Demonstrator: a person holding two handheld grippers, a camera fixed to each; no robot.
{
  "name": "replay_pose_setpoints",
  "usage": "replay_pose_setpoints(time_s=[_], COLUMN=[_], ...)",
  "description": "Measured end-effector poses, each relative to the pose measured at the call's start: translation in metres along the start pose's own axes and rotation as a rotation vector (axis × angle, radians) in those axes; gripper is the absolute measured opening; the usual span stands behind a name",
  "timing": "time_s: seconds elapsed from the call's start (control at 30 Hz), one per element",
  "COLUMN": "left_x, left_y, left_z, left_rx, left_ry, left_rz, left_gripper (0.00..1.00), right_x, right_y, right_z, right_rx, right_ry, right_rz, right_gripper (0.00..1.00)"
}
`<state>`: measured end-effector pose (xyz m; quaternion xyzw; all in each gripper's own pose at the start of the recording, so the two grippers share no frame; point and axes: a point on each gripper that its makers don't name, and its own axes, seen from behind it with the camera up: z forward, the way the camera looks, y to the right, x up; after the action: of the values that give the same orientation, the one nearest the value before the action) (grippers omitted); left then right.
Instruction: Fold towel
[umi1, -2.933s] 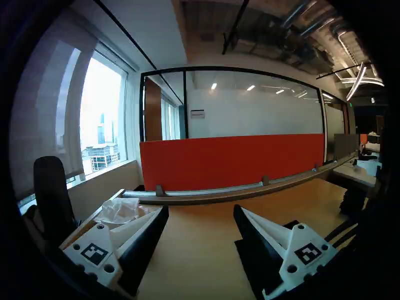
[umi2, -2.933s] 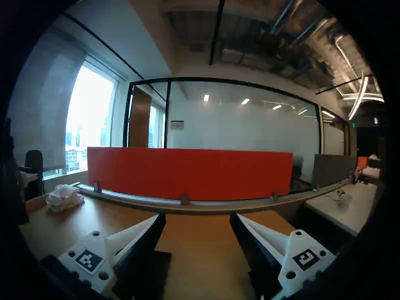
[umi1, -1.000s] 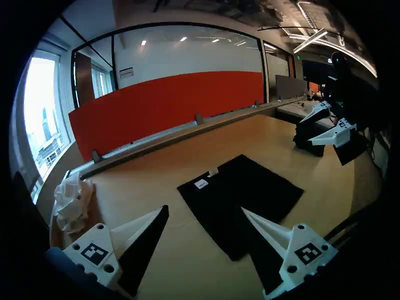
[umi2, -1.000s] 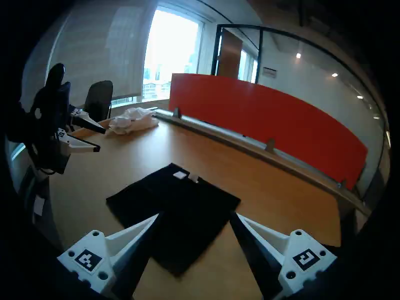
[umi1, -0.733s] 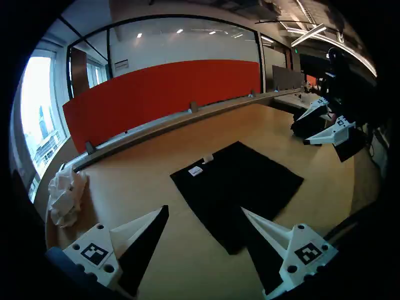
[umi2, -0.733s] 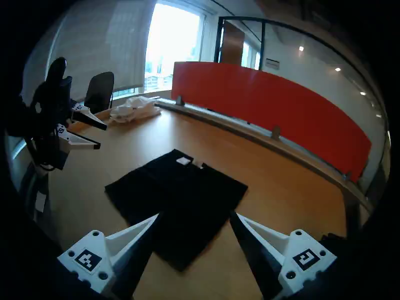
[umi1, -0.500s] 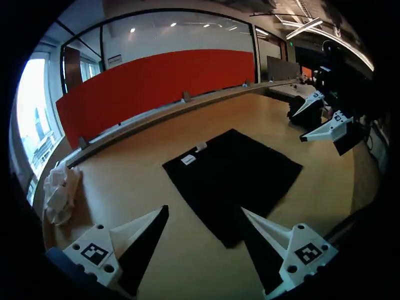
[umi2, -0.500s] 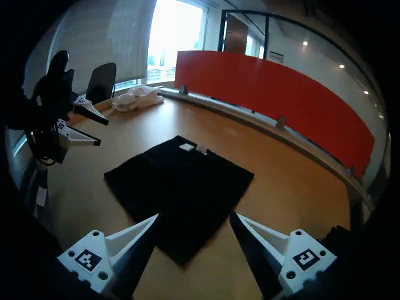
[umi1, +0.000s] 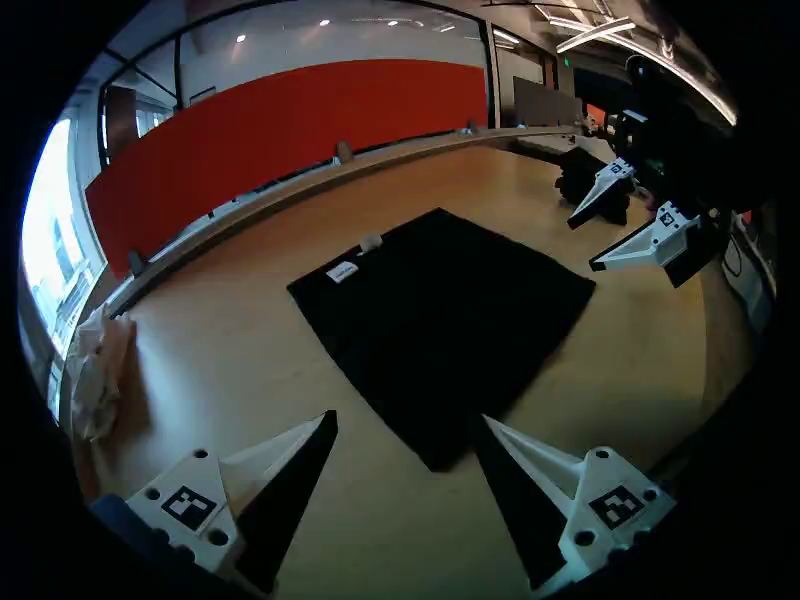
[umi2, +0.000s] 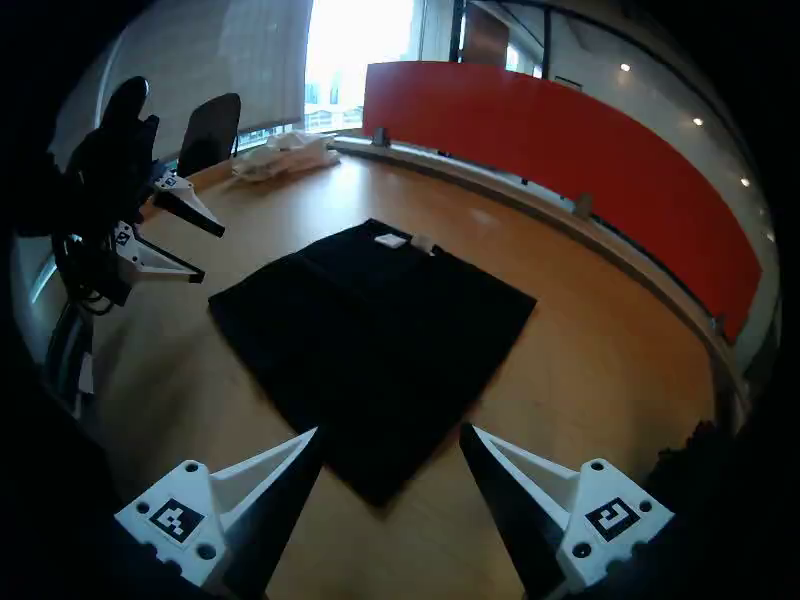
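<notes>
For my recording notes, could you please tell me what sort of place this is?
Probably an open-plan office: a long wooden desk backed by a red divider screen, and an office chair beside a window.

Matt black cloth of the towel (umi1: 440, 310); smooth, faintly glossy wood of the tabletop (umi1: 230, 350); matt white plastic of the left claw (umi1: 407, 418) and right claw (umi2: 390, 430); matt red divider panel (umi1: 300, 120).

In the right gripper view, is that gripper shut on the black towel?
No, the right gripper is open, jaws wide apart, and the black towel lies flat on the table.
</notes>
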<state>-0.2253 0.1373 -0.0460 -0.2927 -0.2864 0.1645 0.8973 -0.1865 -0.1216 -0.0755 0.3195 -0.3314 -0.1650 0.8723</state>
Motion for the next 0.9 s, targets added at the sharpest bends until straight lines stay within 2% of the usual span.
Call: replay_pose_setpoints(time_s=[0.47,0.67,0.9], left_x=[-0.033,-0.042,-0.042], left_y=[0.021,0.024,0.027], left_z=[0.023,0.028,0.031], left_rx=[-0.070,-0.092,-0.112], left_ry=[-0.111,-0.148,-0.160], left_rz=[0.017,0.009,-0.005], left_gripper=[0.96,0.96,0.96], right_x=[-0.031,-0.042,-0.048], right_y=[-0.004,-0.003,-0.004], right_z=[0.010,0.010,0.011], right_rx=[0.029,0.040,0.052], right_ry=[-0.070,-0.097,-0.111], right_rz=[-0.004,0.001,-0.002], right_gripper=[1.00,1.00,1.00])
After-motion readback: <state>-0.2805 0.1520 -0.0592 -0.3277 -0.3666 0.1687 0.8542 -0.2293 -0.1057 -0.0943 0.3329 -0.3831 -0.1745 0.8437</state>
